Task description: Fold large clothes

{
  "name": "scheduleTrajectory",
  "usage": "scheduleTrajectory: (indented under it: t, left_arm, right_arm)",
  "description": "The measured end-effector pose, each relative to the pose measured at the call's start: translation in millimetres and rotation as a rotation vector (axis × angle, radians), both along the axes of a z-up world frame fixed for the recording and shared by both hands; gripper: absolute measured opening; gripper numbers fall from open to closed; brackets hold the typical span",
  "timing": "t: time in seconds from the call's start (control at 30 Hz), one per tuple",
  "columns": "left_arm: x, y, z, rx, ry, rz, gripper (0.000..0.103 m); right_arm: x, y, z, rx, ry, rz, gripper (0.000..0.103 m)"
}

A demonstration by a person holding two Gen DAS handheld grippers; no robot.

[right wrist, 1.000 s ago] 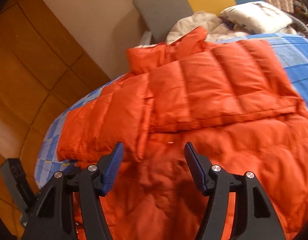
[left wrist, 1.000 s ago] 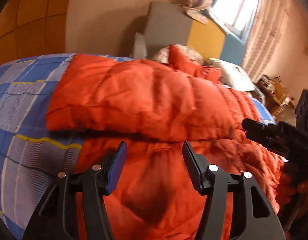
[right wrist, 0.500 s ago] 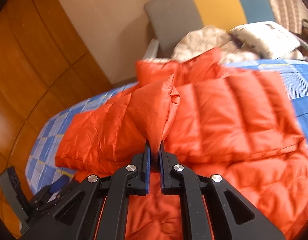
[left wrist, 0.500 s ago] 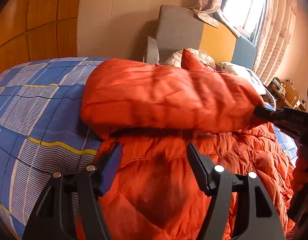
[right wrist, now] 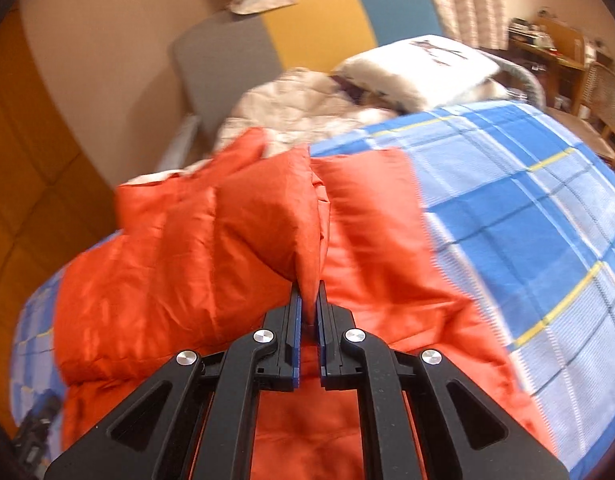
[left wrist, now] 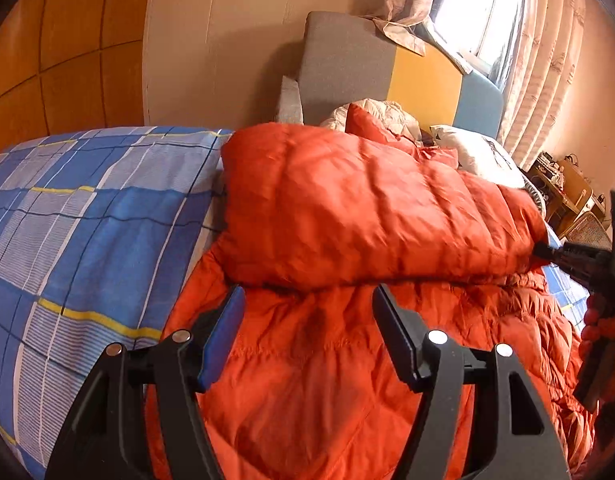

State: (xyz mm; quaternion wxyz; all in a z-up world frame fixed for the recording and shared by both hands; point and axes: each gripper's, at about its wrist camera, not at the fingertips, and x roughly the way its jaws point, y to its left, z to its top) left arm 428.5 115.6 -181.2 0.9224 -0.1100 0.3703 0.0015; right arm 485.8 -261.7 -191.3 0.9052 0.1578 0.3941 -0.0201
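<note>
Lying across the bed (left wrist: 87, 216) on the blue checked sheet: an orange down jacket (left wrist: 327, 360), its long axis running from the near edge toward the grey, yellow and blue headboard (left wrist: 347, 64), collar end pointing at the white pillow (right wrist: 419, 68). Pinching a fold of the jacket's sleeve (right wrist: 263, 216) between the right tongs (right wrist: 307, 300), jaws nearly together on the thin fabric, having just been closing on it; gripping at the cuff end probably so that the whole puffy sleeve follows in one piece instead of bunching. Carrying that sleeve sideways over the jacket's body, judging by how it is arching up off the quilted front, with its own long axis crossing the jacket's rather than running along it. Hovering just above the lower front panel with the left tongs (left wrist: 307, 320), jaws standing wide and holding nothing, having just been opening a little with only the fabric below them; likely waiting there to press the body flat or to take the hem next. Showing at the right edge of the left view: the right tongs' tip at the end of the raised sleeve.
</note>
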Motion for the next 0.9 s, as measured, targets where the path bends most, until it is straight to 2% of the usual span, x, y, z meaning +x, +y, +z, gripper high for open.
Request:
scheduleTrajectory:
  t: [0.17,0.27,0.3,0.33,0.4,0.5,0.67,0.9]
  left_arm:
    - [14,4,9,-0.006,-0.017,0.015,0.066]
    - [26,4,13,0.002,-0.021,0.017,0.066]
    - [31,3,14,0.013,-0.020,0.016,0.066]
    - [33,2,15,0.020,-0.022,0.014,0.066]
    - [39,-2,18,0.041,-0.026,0.010,0.066]
    - [46,-7,21,0.051,-0.037,0.003,0.068]
    - [56,-11,19,0.051,-0.035,-0.013,0.068]
    - [71,-20,14,0.090,-0.038,-0.061,0.068]
  right_arm:
    - [1,-10,-11,-0.047,0.056,-0.029,0.006]
    - [-4,-10,-6,-0.067,0.045,-0.047,0.008]
    - [-6,-10,-3,-0.072,0.032,-0.059,0.018]
    - [-8,-10,1,-0.081,0.012,-0.067,0.034]
    - [-15,-5,15,-0.105,-0.068,-0.064,0.060]
    - [-9,5,27,-0.098,-0.110,-0.006,0.061]
    - [9,26,28,-0.123,-0.105,0.067,0.061]
    - [28,36,12,-0.141,-0.051,0.039,0.061]
